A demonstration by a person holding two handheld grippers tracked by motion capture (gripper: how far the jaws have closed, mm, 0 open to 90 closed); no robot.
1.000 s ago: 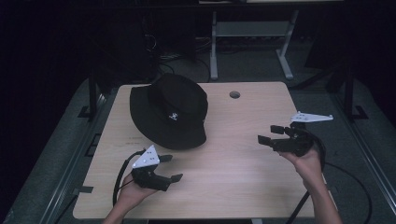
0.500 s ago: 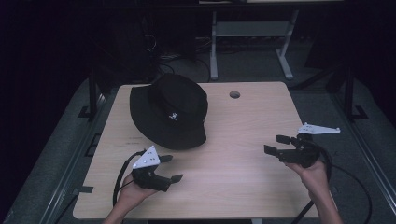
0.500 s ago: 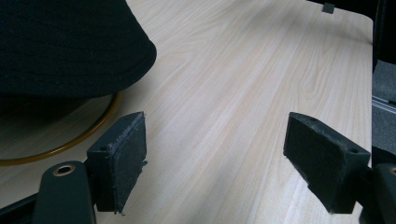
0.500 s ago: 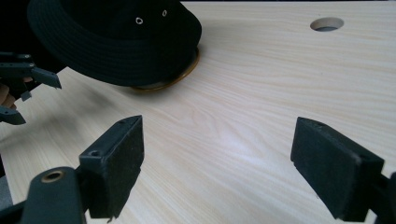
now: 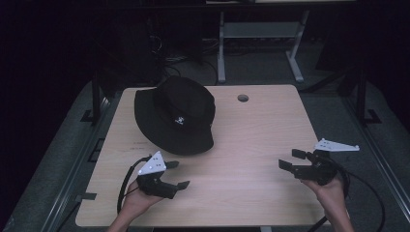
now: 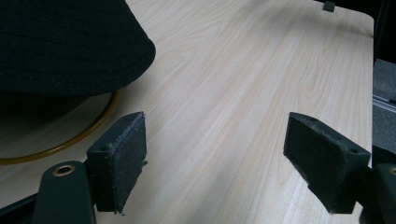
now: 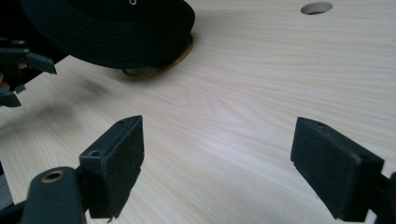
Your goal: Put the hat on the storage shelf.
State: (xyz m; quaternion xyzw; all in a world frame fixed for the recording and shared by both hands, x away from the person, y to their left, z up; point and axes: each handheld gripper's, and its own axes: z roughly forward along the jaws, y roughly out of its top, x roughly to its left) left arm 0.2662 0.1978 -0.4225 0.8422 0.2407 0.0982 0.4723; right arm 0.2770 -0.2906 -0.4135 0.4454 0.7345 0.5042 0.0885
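1. Since it carries everything, the table (image 5: 251,140) comes first: pale wood top, one round cable hole (image 5: 242,98) near the far edge.
2. Black bucket hat (image 5: 175,114) sits crown up on the far-left part of the table, small white logo facing the person. A thin gold ring (image 6: 70,140) lies under it, peeking out below the brim in both gripper views.
3. Left gripper (image 5: 175,175) is held low near the front-left edge, just beside the hat's near brim but not touching it. Jaws stand wide apart, nothing between them.
4. Right gripper (image 5: 292,160) is at the front right, well apart from the hat, pointing back toward it. Jaws spread wide too, holding nothing.
5. Handling, as a guess: the hat looks like soft, light fabric, so it will sag and fold, not slip or break. Best hold is a pinch on the brim edge nearest the left gripper, where the stitched rows add some stiffness. The crown would likely just collapse.
6. The ring may drag along if the brim catches it.
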